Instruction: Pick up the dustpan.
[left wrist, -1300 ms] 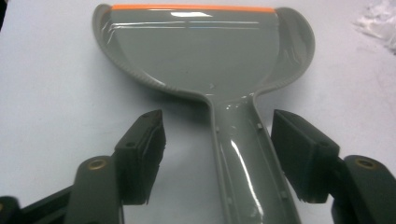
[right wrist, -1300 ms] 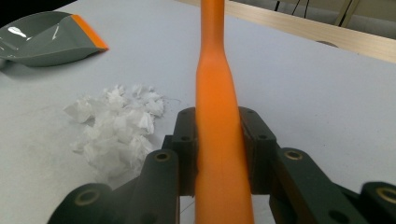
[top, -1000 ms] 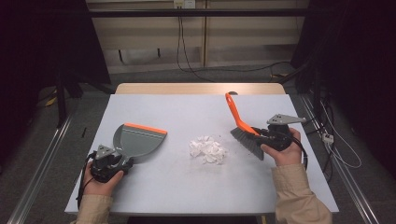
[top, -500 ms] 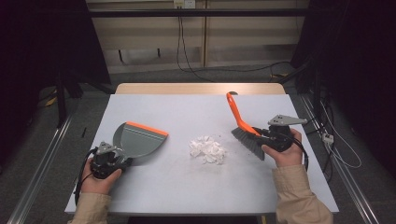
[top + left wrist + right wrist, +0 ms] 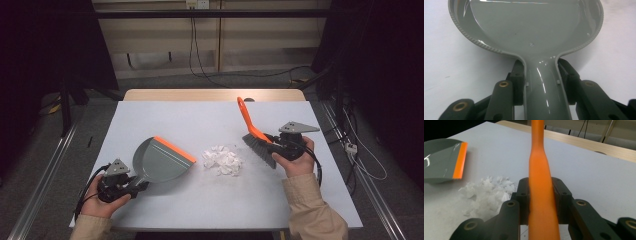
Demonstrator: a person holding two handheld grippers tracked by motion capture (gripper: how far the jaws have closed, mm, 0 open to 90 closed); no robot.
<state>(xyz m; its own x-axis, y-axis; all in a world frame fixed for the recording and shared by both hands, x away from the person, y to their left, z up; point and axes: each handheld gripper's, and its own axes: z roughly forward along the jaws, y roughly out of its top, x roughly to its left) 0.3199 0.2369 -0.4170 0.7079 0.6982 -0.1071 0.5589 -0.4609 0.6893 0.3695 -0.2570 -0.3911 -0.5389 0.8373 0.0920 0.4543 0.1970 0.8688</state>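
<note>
High view: my left gripper (image 5: 131,186) clamps the dustpan (image 5: 159,161) by its handle, its jaws having just closed onto it; the pan sits on the table (image 5: 165,117) left of the paper scraps (image 5: 223,160). My right gripper (image 5: 274,144) holds the brush (image 5: 255,135), bristles just right of the scraps, possibly touching the table.

Left gripper view: both pads press the grey handle of the dustpan (image 5: 529,32).

Right gripper view: jaws clamp the orange brush (image 5: 540,182) handle; scraps (image 5: 487,192) and dustpan (image 5: 441,161) lie left.

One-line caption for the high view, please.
Left hand-held gripper clamps the grey dustpan, right hand-held gripper the orange brush, white paper scraps between.
</note>
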